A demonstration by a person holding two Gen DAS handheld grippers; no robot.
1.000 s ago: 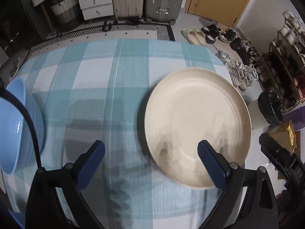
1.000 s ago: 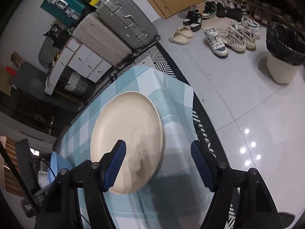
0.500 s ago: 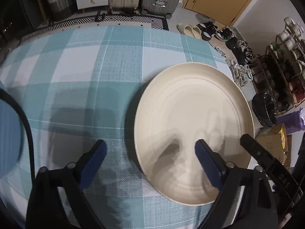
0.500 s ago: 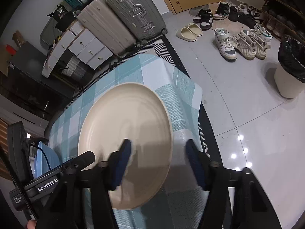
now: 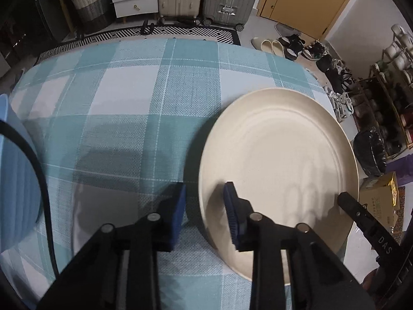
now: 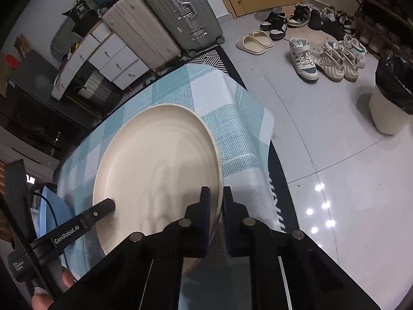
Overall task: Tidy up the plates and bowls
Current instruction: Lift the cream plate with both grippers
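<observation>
Both pairs of blue-padded fingers straddle opposite edges of the round cream-coloured plate (image 5: 281,160). One pad of the left gripper (image 5: 205,201) sits over the plate's inner face and the other outside and below the rim, the gap between them narrowed around the edge; whether the pads actually press the rim I cannot tell. The right gripper (image 6: 215,201) has its pads drawn nearly together with the plate's rim (image 6: 219,180) running up between them, clenched on it as far as the right wrist view shows. Taking the plate at two opposite edges looks meant to lift it level, since a wide shallow plate would tip from a single pinch.

Under the fingers the plate lies on the teal-and-white checked tablecloth (image 5: 155,103), close to the cloth's hanging corner (image 6: 247,118) beyond the right fingers. Far off to the outer side of the left fingers, the ribbed light-blue bowl (image 5: 18,170) stands at the frame's edge, well apart from the plate, probably the other piece to be sorted.

Past the fingertips, across the floor, stand grey and cream hard-shell suitcases (image 6: 160,23).
</observation>
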